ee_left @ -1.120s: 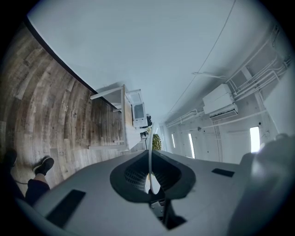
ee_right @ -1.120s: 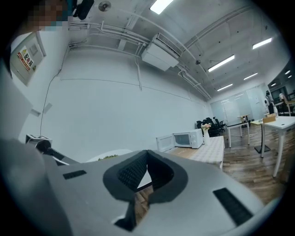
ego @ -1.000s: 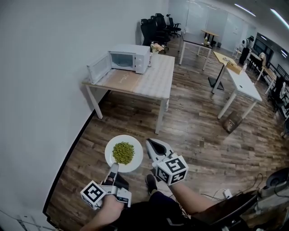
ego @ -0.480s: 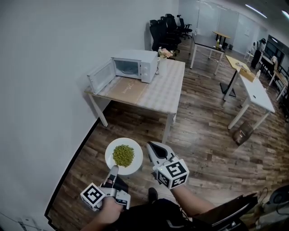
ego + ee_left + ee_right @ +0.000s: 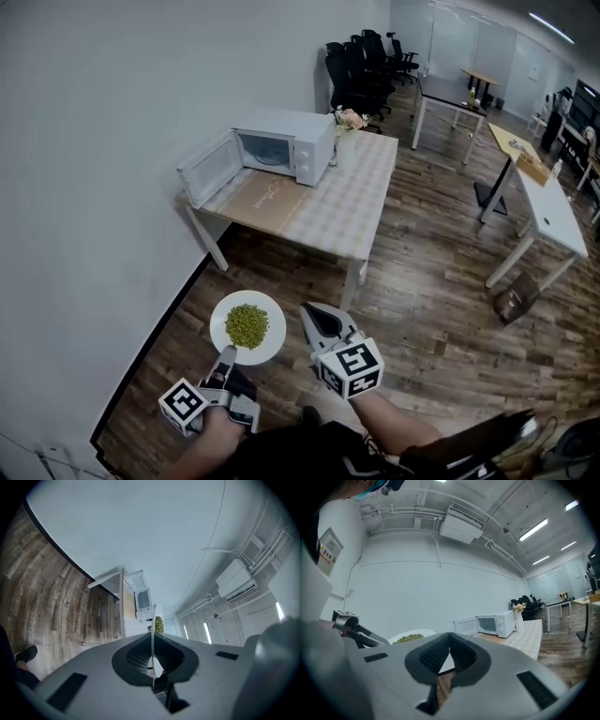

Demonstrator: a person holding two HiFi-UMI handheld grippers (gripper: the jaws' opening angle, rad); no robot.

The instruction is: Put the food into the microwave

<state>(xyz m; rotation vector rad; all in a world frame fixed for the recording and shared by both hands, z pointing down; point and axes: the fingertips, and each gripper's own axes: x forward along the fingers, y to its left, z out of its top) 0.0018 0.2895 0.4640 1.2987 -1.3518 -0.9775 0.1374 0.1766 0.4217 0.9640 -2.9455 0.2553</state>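
A white plate (image 5: 247, 327) with a heap of green food (image 5: 246, 324) is held level over the wood floor. My left gripper (image 5: 228, 352) is shut on the plate's near rim. In the left gripper view the plate (image 5: 153, 625) shows edge-on between the shut jaws of the left gripper (image 5: 153, 644). My right gripper (image 5: 310, 311) hangs just right of the plate, shut and with nothing in it (image 5: 450, 637). The white microwave (image 5: 284, 145) stands on a table (image 5: 323, 211) ahead, with its door (image 5: 207, 168) swung open to the left.
A vase of flowers (image 5: 347, 133) stands right of the microwave. A white wall (image 5: 94, 141) runs along the left. Black office chairs (image 5: 361, 61) and white desks (image 5: 548, 202) fill the far right, and a brown bag (image 5: 513, 302) lies on the floor.
Both grippers and the plate have been carried forward: the table and microwave now look larger and nearer in the head view. The grip on the plate is unchanged.
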